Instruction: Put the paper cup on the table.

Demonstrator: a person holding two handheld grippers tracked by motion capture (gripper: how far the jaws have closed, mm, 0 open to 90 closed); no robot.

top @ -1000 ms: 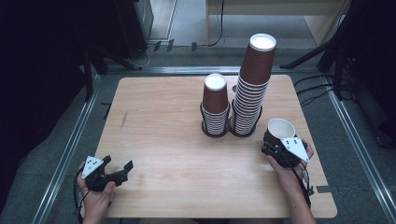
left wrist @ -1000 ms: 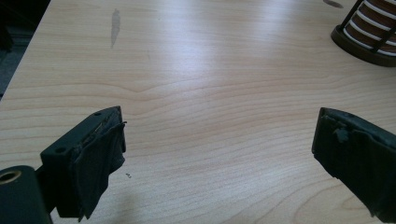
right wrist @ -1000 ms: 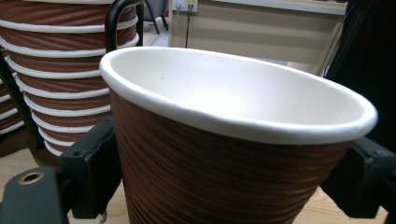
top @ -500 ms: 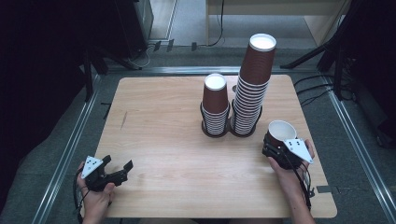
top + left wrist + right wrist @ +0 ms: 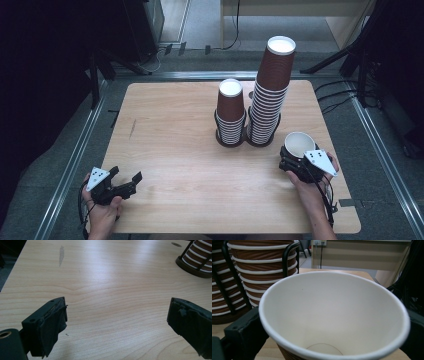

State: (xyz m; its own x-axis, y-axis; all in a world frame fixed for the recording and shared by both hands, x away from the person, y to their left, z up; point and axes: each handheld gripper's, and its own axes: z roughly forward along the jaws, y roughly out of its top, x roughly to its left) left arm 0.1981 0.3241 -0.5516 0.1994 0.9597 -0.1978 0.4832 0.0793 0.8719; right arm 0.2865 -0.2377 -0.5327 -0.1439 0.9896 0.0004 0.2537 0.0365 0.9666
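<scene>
While the right tongs (image 5: 295,159) hold one paper cup (image 5: 299,145) by its sides, the cup stands with its mouth up over the right part of the bench (image 5: 170,125), a little way in front of the two cup stacks. You can look right into the cup (image 5: 334,315) in the right gripper view: it is white and has nothing in it, and a black jaw presses on each side of it. One stack is tall (image 5: 272,90) and one is short (image 5: 231,114). Both sit upside down in black wire holders, side by side near the back middle of the bench. I cannot tell if the cup's bottom touches the wood or hangs just above it.

The left tongs (image 5: 122,184) rest at the front left corner, far from the cups. Their jaws are spread wide, with only bare wood between them, as the left gripper view shows.

I think the step right now is moving a single cup that belongs with the stacks. It may be going down on the bench, or going onto a stack. To set it down, the hand should lower it flat and then let go gently, so it does not tip. To stack it, the hand would have to turn it over first and line it up with the top cup
</scene>
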